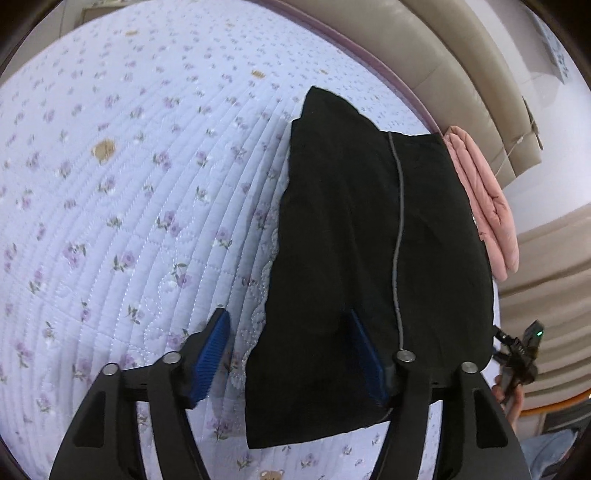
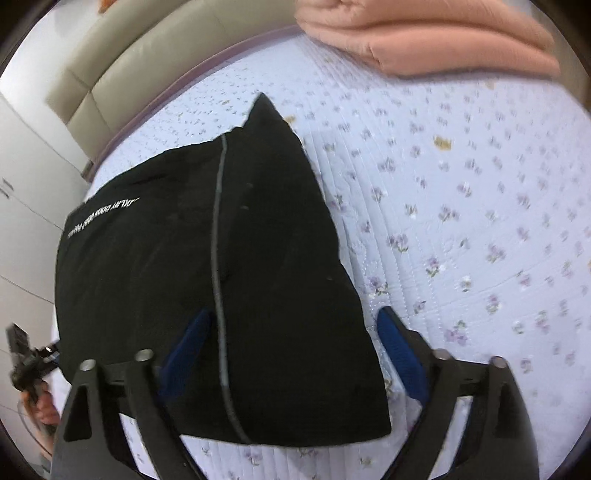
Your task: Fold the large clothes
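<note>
A black garment (image 1: 354,251) with a grey stripe lies folded into a narrow stack on the floral bedspread (image 1: 129,203). It also shows in the right wrist view (image 2: 229,280), with white lettering near its left edge. My left gripper (image 1: 290,354) is open above the garment's near left edge, one blue pad over the cloth, one over the bedspread. My right gripper (image 2: 295,354) is open above the garment's near right part. Neither holds cloth. The other gripper shows at the edge of each view (image 1: 517,354) (image 2: 26,358).
A folded pink garment (image 1: 484,199) lies beyond the black one by the bed's edge; it also shows in the right wrist view (image 2: 424,33). A beige padded headboard (image 1: 461,66) borders the bed. White cabinet doors (image 2: 22,184) stand at the left.
</note>
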Demonstrator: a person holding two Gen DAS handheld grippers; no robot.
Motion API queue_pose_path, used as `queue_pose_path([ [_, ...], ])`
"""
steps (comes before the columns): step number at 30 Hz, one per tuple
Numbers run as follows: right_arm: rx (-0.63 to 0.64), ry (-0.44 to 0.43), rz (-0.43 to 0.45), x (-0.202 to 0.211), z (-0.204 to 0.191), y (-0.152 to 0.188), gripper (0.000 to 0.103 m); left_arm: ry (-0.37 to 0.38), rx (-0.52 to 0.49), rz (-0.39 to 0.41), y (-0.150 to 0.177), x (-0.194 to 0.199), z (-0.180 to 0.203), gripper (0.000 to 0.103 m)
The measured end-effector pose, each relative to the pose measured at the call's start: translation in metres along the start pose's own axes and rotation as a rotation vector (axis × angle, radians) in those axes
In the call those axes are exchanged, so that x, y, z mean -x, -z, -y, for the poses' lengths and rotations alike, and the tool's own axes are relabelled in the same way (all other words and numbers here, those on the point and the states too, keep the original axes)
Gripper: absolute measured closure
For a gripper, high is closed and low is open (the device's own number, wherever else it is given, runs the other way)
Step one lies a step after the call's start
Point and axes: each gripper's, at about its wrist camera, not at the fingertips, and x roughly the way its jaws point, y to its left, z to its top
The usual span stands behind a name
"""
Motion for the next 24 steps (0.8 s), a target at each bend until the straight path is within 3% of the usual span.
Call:
queue_pose_path([
  [4, -0.083, -0.135, -0.042, -0.015, 0.023, 0.002, 0.000, 0.063, 0.049, -0.021, -0.001, -0.010, -0.011, 0.030],
  [10, -0.072, -0.178, -0.065, -0.024, 0.024, -0.003, 0.000, 0.073, 0.049, -0.026, -0.002, -0.020, -0.010, 0.026],
  [15, -0.093, -0.237, -0.069, -0.037, 0.021, -0.010, 0.000, 0.156, 0.115, -0.012, -0.001, -0.031, -0.016, 0.024],
  [21, -0.014, -0.219, -0.082, -0.055, -0.012, -0.025, 0.000, 0.184, 0.145, 0.028, 0.004, -0.039, -0.005, 0.024],
  [24, 0.032, -0.191, -0.079, -0.060, -0.029, -0.027, 0.009, 0.200, 0.130, 0.046, 0.004, -0.040, 0.006, 0.047],
])
